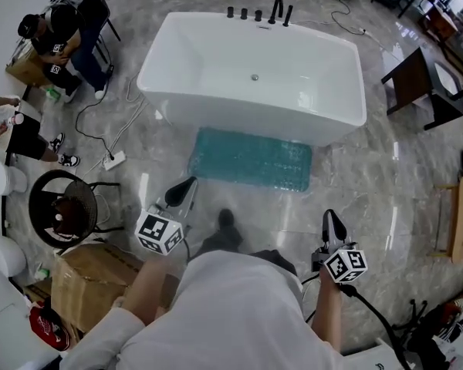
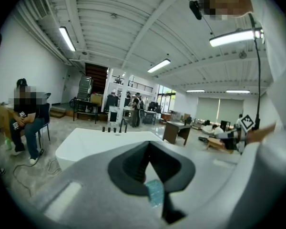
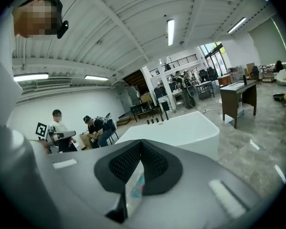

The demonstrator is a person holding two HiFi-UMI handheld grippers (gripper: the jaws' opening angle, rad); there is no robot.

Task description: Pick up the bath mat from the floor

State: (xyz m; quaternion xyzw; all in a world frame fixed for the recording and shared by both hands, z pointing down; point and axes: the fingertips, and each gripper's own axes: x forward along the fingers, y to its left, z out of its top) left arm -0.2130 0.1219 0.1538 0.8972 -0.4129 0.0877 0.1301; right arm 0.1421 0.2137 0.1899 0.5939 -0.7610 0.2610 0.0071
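Both jaws were clenched shut on nothing: the left gripper [image 1: 188,185] and the right gripper [image 1: 330,220] hovered over the marble floor [image 1: 386,176], apart from the mat. Teal and flat, the bath mat [image 1: 251,159] lay on the floor just in front of the white bathtub [image 1: 255,75].

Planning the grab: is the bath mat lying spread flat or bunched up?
Spread flat. The teal bath mat lies as a full rectangle on the floor beside the bathtub, no folds visible.
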